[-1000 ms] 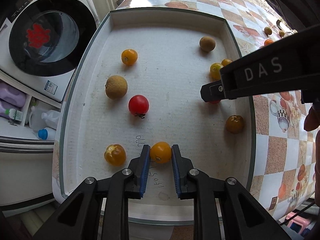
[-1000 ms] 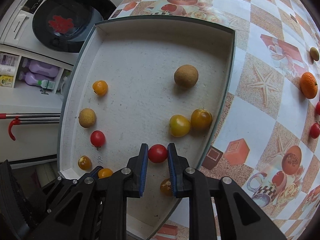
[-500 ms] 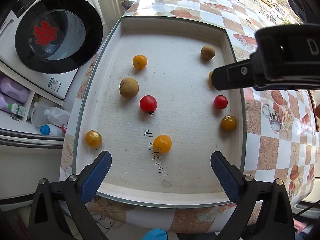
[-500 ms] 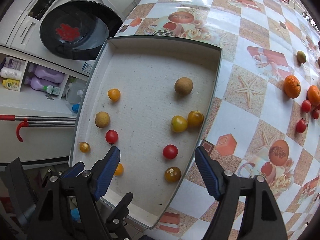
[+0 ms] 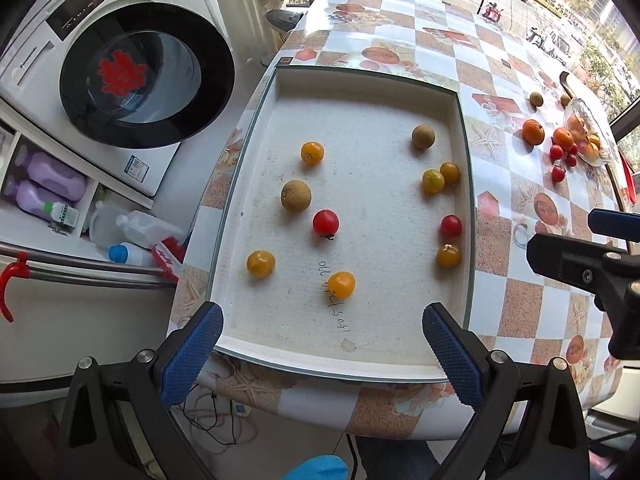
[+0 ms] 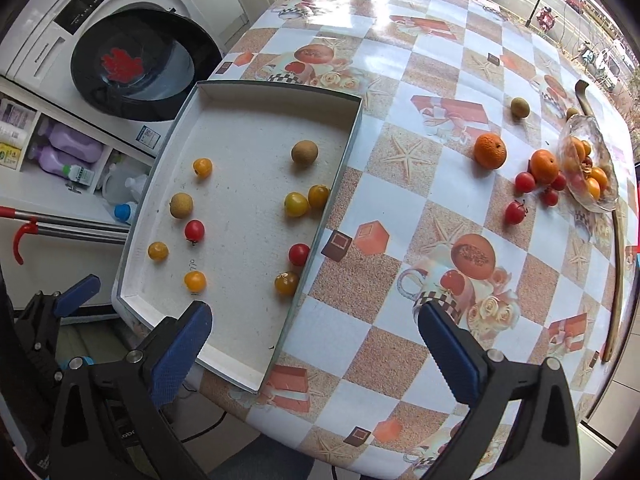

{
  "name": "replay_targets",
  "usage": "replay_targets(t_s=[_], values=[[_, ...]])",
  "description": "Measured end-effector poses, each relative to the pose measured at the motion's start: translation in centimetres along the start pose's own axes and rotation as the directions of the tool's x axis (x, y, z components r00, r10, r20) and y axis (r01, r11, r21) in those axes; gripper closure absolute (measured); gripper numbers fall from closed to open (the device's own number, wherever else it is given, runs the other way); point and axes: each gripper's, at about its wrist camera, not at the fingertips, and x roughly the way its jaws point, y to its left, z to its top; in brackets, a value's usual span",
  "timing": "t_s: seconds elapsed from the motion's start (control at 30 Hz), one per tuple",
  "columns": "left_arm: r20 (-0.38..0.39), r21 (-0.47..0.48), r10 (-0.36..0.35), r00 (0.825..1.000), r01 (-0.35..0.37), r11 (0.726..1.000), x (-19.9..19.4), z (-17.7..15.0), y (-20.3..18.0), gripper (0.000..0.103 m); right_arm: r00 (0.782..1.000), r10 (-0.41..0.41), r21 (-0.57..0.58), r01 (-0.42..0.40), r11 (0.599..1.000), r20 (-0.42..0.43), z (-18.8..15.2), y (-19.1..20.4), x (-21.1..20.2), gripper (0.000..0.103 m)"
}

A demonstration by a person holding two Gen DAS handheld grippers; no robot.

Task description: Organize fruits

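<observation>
A white shallow tray (image 5: 360,364) (image 6: 340,168) lies on the table's left end. In it lie several small fruits: an orange tomato (image 5: 341,284) (image 6: 195,281) near the front, a red tomato (image 5: 451,226) (image 6: 298,253) by the right wall, another red one (image 5: 325,222), two brown round fruits (image 5: 296,196) (image 5: 423,136) and yellow ones (image 5: 433,181). My left gripper (image 5: 322,344) is wide open and empty above the tray's front edge. My right gripper (image 6: 314,340) is wide open and empty over the tray's front right corner.
Loose on the patterned tablecloth at the far right are two oranges (image 6: 489,151), red tomatoes (image 6: 515,212), a brown fruit (image 6: 520,107) and a glass bowl (image 6: 588,168) of fruit. A washing machine (image 5: 132,76) and a shelf of bottles (image 5: 52,188) stand left of the table.
Both grippers were shut on fruit a second ago, the left on the orange tomato, the right on the red tomato. Both opened, left the fruits in the tray, and drew back and up.
</observation>
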Motion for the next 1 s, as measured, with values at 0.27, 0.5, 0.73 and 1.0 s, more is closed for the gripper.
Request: replay_targets(t_s=[0.27,0.5,0.73,1.0], values=[[-0.038,0.023,-0.019,0.999,0.02,1.0,-2.1,-0.4,0.0,0.002,0.999,-0.032,-0.06,0.033,0.998,0.009,-1.6,1.2,-3.0,0.0],[-0.035,0.065,0.017,0.999,-0.014,0.998,-3.5,-1.6,-0.2,0.003,0.999,-0.045,-0.06,0.046,0.997,0.014,-2.5,1.5,-4.0,0.0],[-0.019,0.109,0.041,0.999,-0.039,0.993,-4.6,-2.0,-0.2,0.003,0.997,-0.071,-0.072,0.073,0.995,0.035,-1.9,1.3,-4.8,0.0],[-0.001,0.116,0.043,0.999,-0.043,0.992,-5.2,-1.6,-0.6,0.003,0.995,-0.084,-0.11,0.089,0.99,0.051,-1.4,1.5,-5.5,0.0]])
